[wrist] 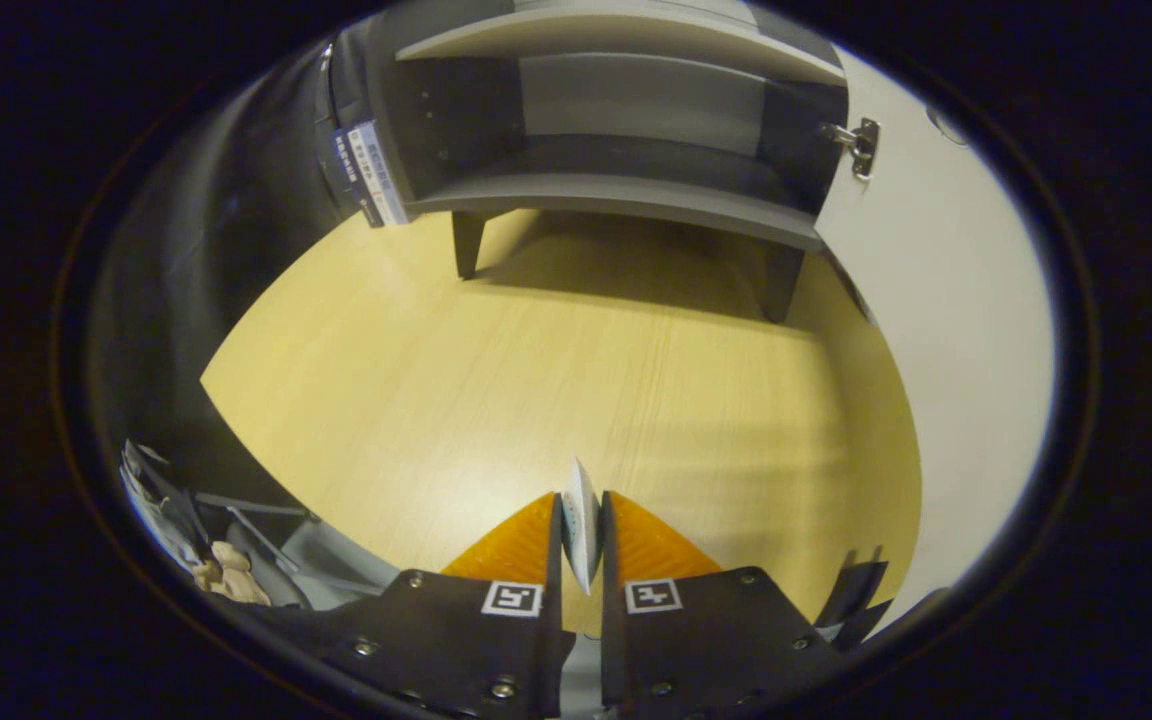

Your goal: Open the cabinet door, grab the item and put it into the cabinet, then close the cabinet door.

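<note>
My gripper (581, 512) is shut on a thin flat white item (581, 525), seen edge-on and pinched between both fingers, held above the light wooden tabletop (536, 380). Well beyond the fingers stands a small grey cabinet (616, 195) on short legs. Its white door (946, 330) is swung open to the right, with a metal hinge (861, 145) showing at the cabinet's right wall. The lower shelf compartment (636, 150) looks dark and holds nothing that I can see.
A printed label (371, 175) is stuck on the cabinet's outer left side. Off the table's near left edge lies clutter and a person's hand (231, 575). The open door bounds the right side of the table.
</note>
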`<state>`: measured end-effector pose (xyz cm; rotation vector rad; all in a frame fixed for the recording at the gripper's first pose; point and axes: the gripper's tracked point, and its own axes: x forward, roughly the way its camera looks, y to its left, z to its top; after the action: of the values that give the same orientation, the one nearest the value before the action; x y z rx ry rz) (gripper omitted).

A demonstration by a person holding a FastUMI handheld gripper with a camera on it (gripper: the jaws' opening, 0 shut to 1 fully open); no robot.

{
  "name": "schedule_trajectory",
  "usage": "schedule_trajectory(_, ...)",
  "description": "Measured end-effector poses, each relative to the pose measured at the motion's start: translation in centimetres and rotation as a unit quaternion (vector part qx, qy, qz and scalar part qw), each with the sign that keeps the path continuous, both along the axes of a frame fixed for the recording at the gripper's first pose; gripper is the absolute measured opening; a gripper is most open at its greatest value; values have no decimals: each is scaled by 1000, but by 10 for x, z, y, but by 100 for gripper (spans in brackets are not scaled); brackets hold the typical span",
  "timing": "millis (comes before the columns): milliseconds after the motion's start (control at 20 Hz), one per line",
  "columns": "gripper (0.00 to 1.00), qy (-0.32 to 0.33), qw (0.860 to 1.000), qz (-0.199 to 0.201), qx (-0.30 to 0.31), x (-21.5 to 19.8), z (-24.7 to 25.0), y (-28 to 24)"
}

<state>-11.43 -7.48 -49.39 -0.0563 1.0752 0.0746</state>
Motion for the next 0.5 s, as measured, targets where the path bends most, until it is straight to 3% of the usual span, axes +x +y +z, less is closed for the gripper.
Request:
schedule_trajectory(50, 8, -3, 1000, -8, -8, 2, 2, -3)
schedule_trajectory(300, 8, -3, 1000, -29, 0, 1, 19, -2)
schedule_trajectory(500, 8, -30, 998, -60, 10, 26, 94, -2)
